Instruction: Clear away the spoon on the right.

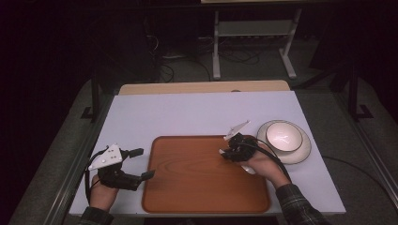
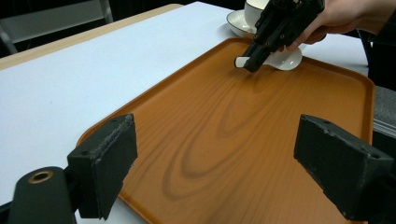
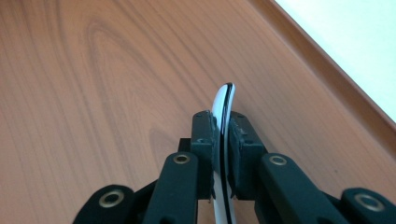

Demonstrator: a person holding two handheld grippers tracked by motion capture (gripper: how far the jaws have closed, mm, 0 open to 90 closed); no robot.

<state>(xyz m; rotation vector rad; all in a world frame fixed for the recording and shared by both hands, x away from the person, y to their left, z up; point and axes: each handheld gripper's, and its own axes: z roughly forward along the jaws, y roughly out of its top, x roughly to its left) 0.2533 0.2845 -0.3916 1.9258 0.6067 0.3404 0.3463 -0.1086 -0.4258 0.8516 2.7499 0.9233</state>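
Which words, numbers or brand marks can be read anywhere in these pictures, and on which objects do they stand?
None can be read: the tray, bowl, plate, spoon, table cover and both grippers, left and right, show no legible writing.

A tray (image 1: 202,187) is set on the tabletop (image 1: 187,112), toward its near edge. A bowl (image 1: 284,136) is seated on a plate (image 1: 300,152) just right of the tray's far right corner. A spoon (image 3: 223,116) is held above the tray's right part.
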